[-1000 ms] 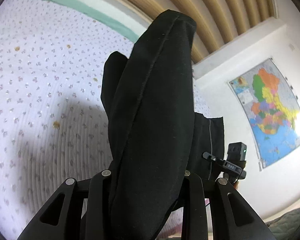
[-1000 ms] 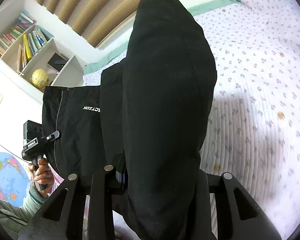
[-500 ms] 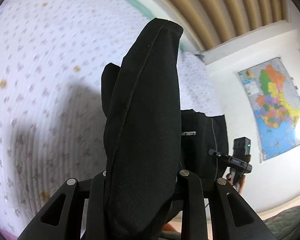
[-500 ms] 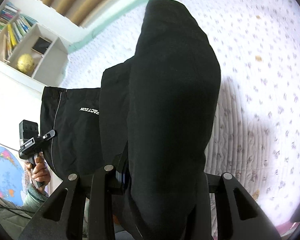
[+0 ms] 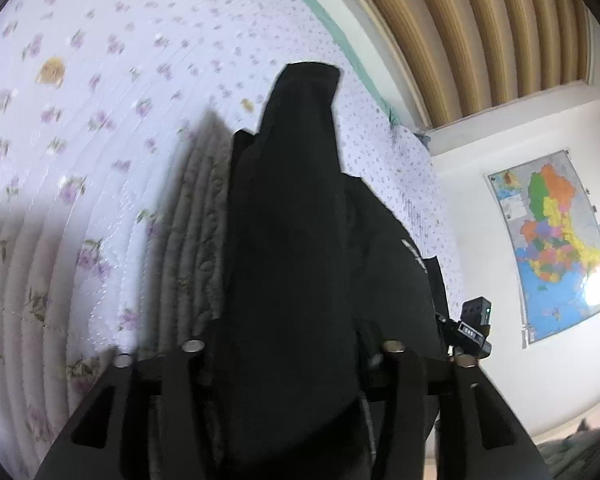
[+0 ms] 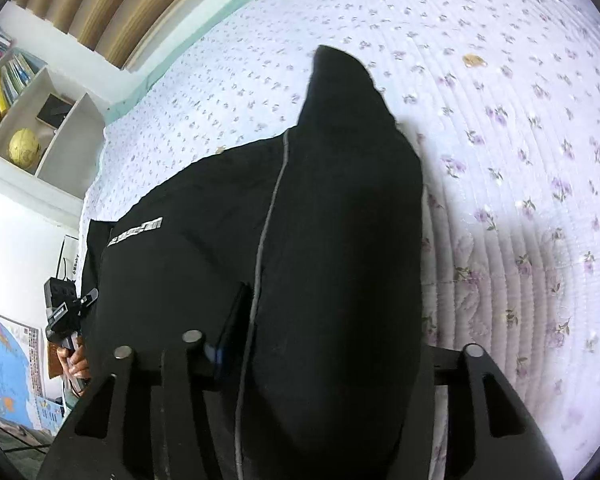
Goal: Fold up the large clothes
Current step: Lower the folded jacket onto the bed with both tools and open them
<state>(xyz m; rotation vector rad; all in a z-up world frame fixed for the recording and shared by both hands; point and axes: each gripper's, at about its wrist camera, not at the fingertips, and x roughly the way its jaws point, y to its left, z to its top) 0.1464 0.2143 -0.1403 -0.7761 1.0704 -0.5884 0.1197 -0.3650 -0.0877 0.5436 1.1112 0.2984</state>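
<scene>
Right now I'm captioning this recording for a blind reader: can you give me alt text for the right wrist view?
A bunched fold of a black garment fills the middle, lying between the right gripper fingers, whose jaws have just been opening. Under it spreads a quilted floral bedspread. At far left a hand holds the other gripper beside a wall map.

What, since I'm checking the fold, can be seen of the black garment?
The black garment looks matte and soft, with thin grey piping and small white lettering. It bunches in a thick fold between the fingers of the left gripper and the right gripper, whose jaws have just been opening. Its far part seems to lie on the floral quilt.
</scene>
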